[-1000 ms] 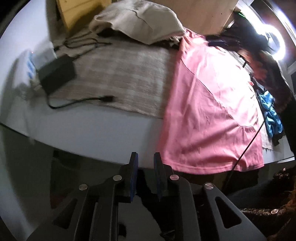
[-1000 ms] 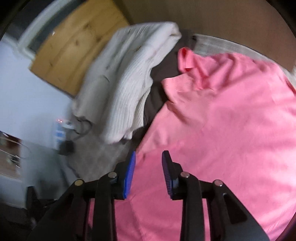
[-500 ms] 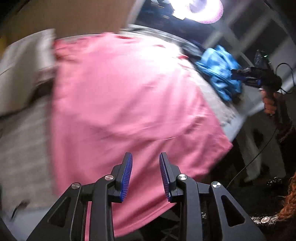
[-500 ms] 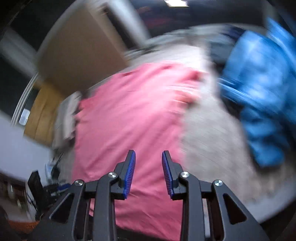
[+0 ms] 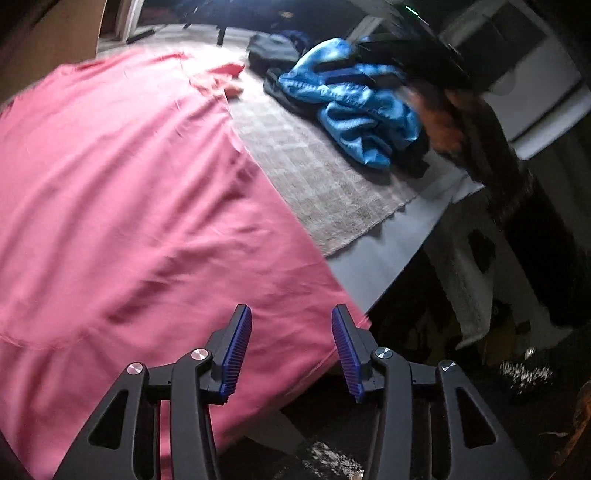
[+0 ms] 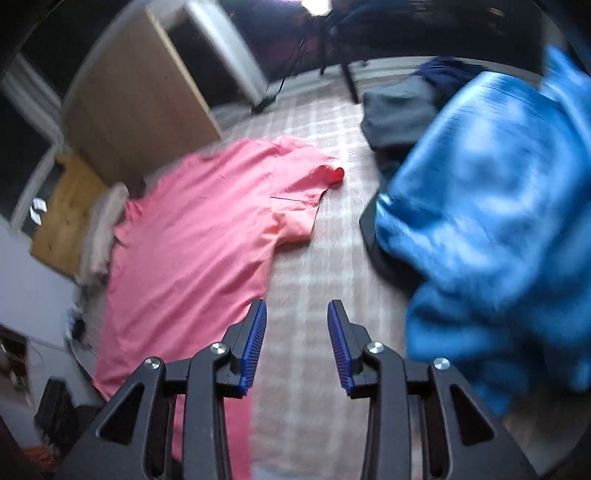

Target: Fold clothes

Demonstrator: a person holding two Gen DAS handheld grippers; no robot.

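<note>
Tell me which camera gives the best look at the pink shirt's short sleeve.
The right wrist view. There the pink shirt lies nearly whole on the checked cloth, and its sleeve is spread toward the blue garment. The left wrist view fills with the shirt's body; the sleeve is only a small, crumpled patch at the far edge.

Both fisheye views are dim, dark and curved at the corners. Motion blur smears the blue garment (image 6: 491,221) and pink shirt (image 5: 122,206). A bright lamp (image 6: 316,3) glares at the top edge.
</note>
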